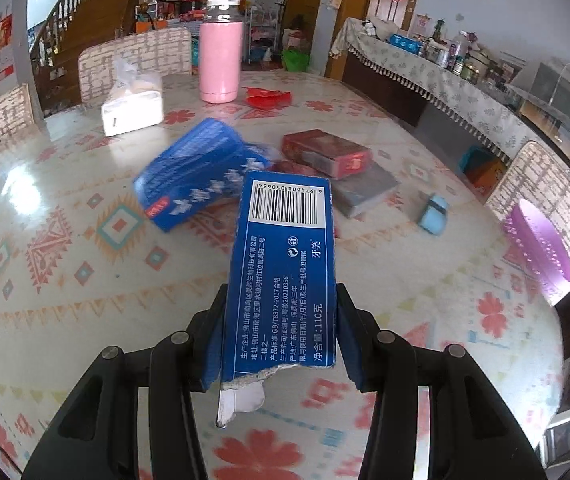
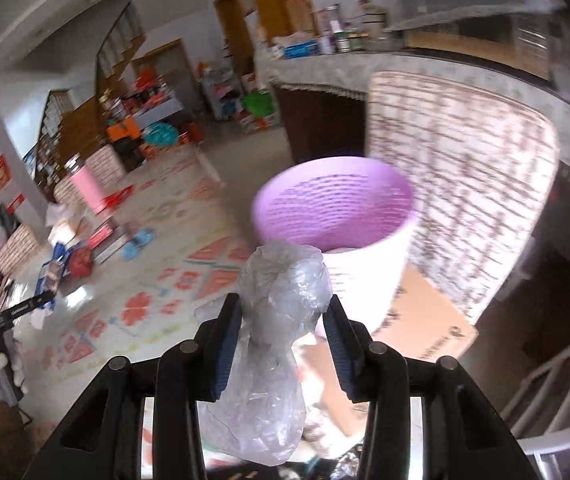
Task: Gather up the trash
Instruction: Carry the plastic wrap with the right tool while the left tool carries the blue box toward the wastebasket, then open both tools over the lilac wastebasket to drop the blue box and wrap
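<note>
My left gripper is shut on a torn blue toothpaste box, held above the patterned tablecloth. A second, larger blue box lies on the table just beyond it. In the right wrist view my right gripper is shut on a crumpled clear plastic bag, close in front of a purple perforated waste bin whose open mouth faces me. That same bin shows at the right table edge in the left wrist view.
On the table stand a pink flask, a tissue pack, a red wrapper, stacked red and grey boxes and a light blue toy car. Chairs ring the table; a cardboard sheet lies under the bin.
</note>
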`<state>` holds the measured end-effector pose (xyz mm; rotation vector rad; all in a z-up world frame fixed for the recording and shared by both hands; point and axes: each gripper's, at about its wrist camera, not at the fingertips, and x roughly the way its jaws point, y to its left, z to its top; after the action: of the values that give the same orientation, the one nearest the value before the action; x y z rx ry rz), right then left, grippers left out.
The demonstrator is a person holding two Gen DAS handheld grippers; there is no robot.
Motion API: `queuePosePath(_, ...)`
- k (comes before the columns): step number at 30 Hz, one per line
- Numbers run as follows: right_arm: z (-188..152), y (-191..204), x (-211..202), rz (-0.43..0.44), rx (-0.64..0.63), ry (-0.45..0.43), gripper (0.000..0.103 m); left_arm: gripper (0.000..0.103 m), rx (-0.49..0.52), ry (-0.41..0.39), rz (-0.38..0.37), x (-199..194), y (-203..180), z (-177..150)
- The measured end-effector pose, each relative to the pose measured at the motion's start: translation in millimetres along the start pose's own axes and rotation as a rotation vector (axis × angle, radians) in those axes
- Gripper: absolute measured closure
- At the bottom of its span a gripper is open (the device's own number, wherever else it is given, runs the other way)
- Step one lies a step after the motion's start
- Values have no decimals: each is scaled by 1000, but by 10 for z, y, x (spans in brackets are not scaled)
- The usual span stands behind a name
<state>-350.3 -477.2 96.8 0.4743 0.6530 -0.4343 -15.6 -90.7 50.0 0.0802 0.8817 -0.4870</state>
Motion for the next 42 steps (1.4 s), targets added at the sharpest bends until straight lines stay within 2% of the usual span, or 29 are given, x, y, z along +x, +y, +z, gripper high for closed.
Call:
queuePosePath(11, -171, -970, -102, -33, 145, -11, 56, 56, 94, -10, -53, -197, -815, 50)
queuePosePath(17, -238, -1193, -62, -33, 181, -1, 56, 56, 134, -4, -92, -169, -1183, 52)
queuePosePath(23, -218, -1248, 9, -21, 191, 6, 56, 56, 177, 6, -126, -170, -1507, 48)
queuePosePath(28, -111, -1196, 165, 22, 200, 7, 56, 56, 216, 13, -161, -107, -1831, 160)
queuePosePath(35, 236, -888, 360, 89, 161, -24, 56, 56, 299, 19, -243, 36, -2474, 409)
queuePosePath(42, 614, -684, 613, 112, 127, -56, 56, 56, 314, 65, -366, 316, -3138, 720)
